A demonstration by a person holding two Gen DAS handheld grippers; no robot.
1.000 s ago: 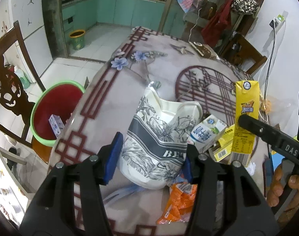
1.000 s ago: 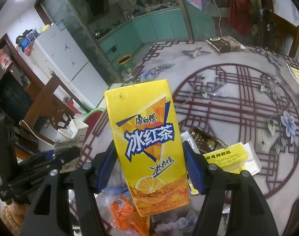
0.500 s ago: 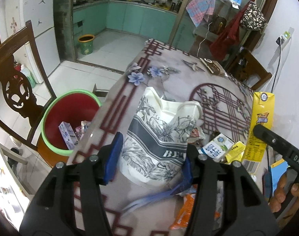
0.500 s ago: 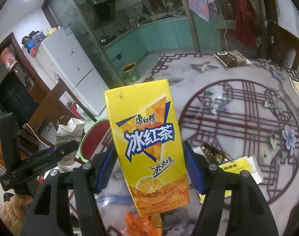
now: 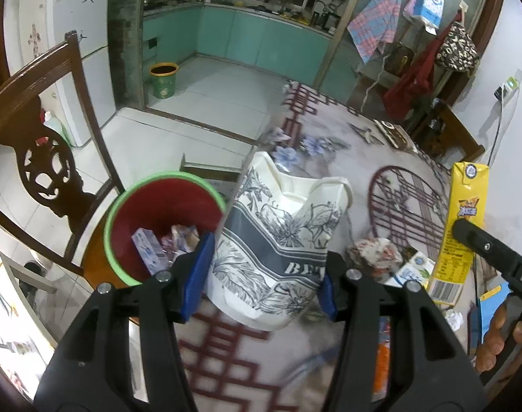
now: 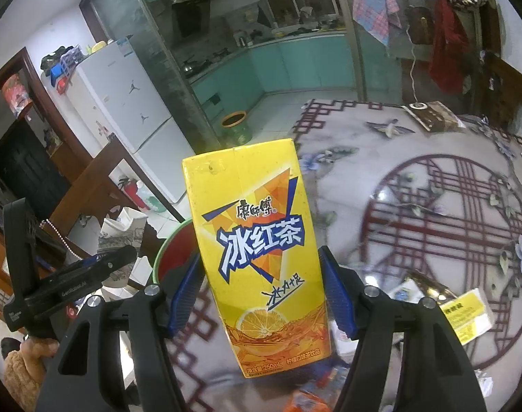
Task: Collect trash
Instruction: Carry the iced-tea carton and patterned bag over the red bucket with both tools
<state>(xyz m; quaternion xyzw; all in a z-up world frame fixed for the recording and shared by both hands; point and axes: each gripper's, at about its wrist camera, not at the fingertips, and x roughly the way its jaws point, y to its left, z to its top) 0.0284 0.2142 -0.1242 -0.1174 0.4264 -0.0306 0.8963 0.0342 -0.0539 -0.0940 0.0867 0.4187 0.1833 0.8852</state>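
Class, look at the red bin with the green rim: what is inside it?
Inside the red bin lie a small white-and-blue carton and some crumpled wrappers. The crushed paper cup and tongs cover its near side.

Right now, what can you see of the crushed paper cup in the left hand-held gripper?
The crushed paper cup is cream paper printed with grey flowers and a dark band lettered "BE". Its rim is folded and dented inward, mouth pointing away from the camera. The left hand-held gripper clamps its lower body, blue pads pressing both sides. It hangs clear of the table, at the edge by the red bin.
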